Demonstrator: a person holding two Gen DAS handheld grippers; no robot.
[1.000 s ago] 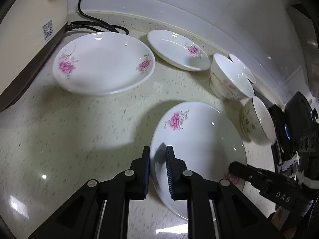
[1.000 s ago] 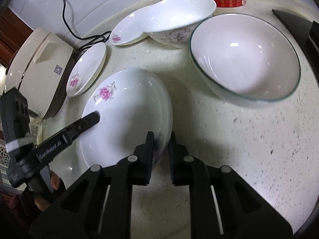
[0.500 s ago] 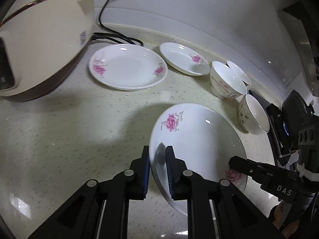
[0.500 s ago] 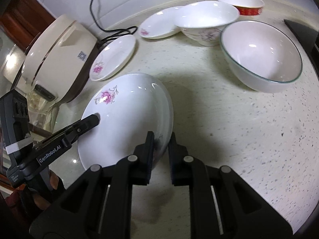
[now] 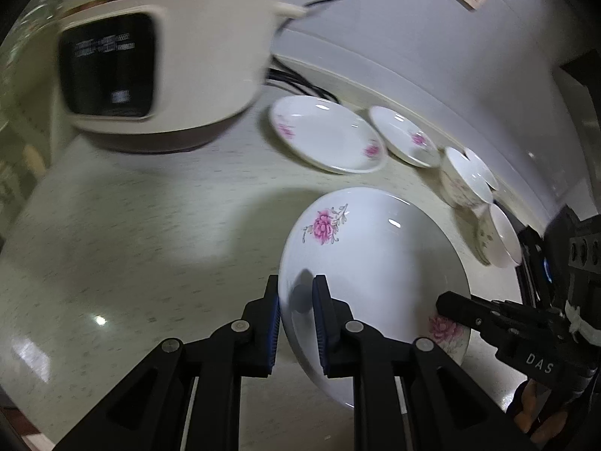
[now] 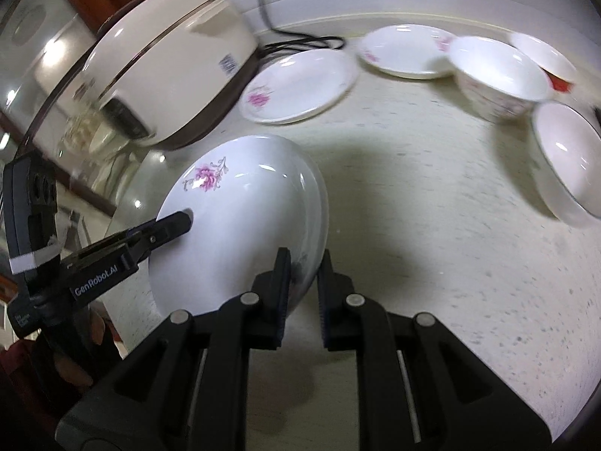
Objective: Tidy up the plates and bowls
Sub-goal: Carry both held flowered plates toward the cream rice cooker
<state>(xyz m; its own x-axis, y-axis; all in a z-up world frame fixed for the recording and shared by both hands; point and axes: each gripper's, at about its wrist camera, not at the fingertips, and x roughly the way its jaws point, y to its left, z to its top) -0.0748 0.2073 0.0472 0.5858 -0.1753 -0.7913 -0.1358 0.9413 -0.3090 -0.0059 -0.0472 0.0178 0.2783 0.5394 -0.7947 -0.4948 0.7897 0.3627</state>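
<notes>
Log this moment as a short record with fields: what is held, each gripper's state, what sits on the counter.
held: large flowered plate, clear of the counter
left gripper: jaws shut on the plate's left rim
right gripper: jaws shut on the opposite rim
plates on counter: two flowered plates near the back wall
bowls on counter: three bowls, to the right of the plates
appliance: rice cooker, back left, with cord

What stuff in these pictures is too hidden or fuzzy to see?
- Rice cooker screen words, left wrist view: blurred.
- Red-banded bowl, right wrist view: blurred, partly behind the white bowl.
- Held plate underside, both views: faces away.
- Hand, left wrist view: mostly behind the right hand-held gripper.
</notes>
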